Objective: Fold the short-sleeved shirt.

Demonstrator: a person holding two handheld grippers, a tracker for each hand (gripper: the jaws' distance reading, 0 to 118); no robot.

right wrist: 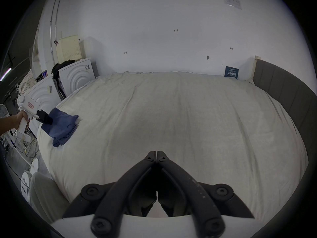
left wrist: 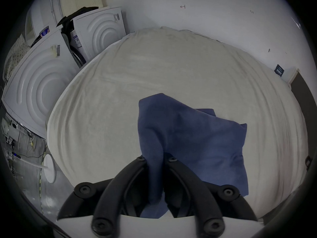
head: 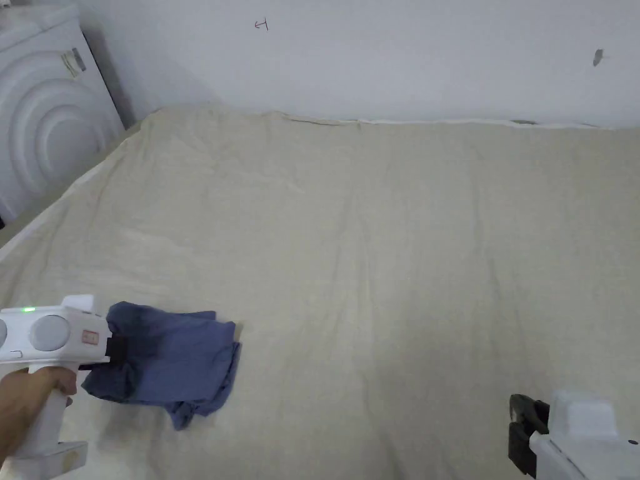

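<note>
A blue short-sleeved shirt (head: 175, 362) lies bunched in a small bundle near the front left of the cream bed sheet (head: 387, 237). My left gripper (head: 115, 350) is shut on the shirt's left edge and lifts that edge a little; in the left gripper view the blue cloth (left wrist: 188, 138) runs between both jaws of the left gripper (left wrist: 156, 159). The right gripper view has the shirt (right wrist: 61, 126) at far left, with the left gripper (right wrist: 48, 119) clamped on it. My right gripper (right wrist: 156, 153) is shut with nothing in it, low at the front right (head: 522, 425).
White washing machines (head: 44, 125) stand against the bed's left side. A white wall (head: 375, 56) runs behind the bed. A dark grey padded headboard (right wrist: 283, 94) borders the right side. Cables and a fan (right wrist: 10, 149) are on the floor at left.
</note>
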